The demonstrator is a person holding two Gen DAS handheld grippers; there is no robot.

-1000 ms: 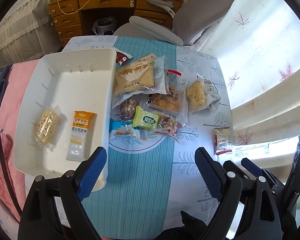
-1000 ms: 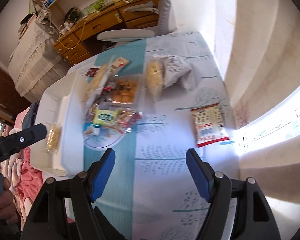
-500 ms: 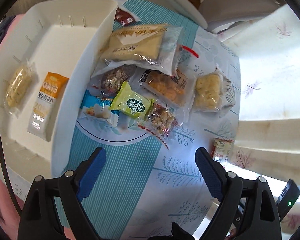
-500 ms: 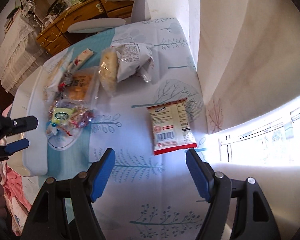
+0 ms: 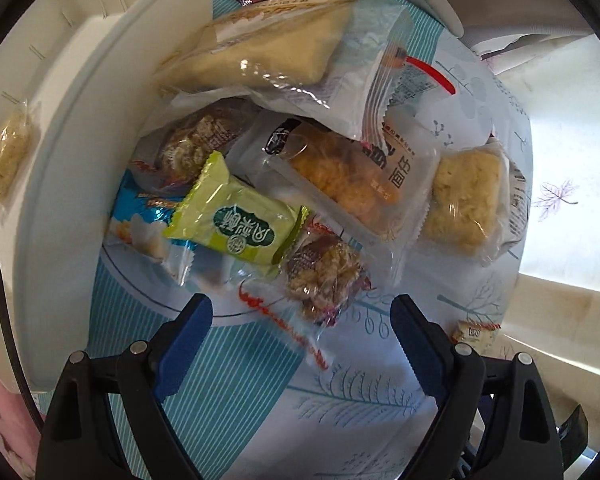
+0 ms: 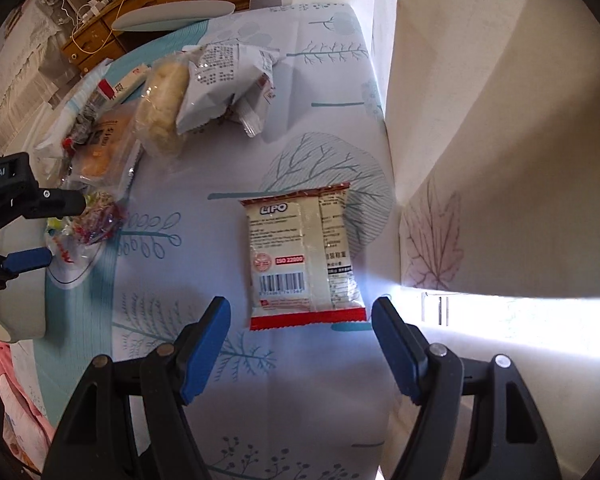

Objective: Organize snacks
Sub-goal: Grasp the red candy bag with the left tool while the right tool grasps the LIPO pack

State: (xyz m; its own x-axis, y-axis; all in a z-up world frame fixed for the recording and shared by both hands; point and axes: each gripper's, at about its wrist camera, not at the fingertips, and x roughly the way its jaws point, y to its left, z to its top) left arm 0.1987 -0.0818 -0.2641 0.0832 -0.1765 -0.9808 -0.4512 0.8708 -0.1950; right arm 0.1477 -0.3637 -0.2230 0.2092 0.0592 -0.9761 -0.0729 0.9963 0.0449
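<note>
In the left wrist view my left gripper [image 5: 302, 320] is open, hovering just before a clear packet of nut clusters with red edging [image 5: 324, 276]. Behind it lie a green packet [image 5: 236, 218], a blue packet [image 5: 144, 224], a meat-floss bun pack [image 5: 348, 176] and a large cake pack [image 5: 272, 48]. The white bin [image 5: 56, 184] stands at the left with a rice-crisp packet [image 5: 6, 156] inside. In the right wrist view my right gripper [image 6: 302, 326] is open, straddling the near end of a red-and-white LiPO packet [image 6: 304, 252].
A yellow cake pack [image 6: 164, 100] and a white wrapper [image 6: 224, 80] lie further back on the tablecloth [image 6: 204, 184]. The left gripper [image 6: 24, 232] shows at the left edge. A curtain [image 6: 480, 160] borders the table's right side. A desk and chair stand beyond.
Both grippers have moved down and forward. The left one has closed in on the snack pile. The right one has closed in on the LiPO packet. Both stayed open.
</note>
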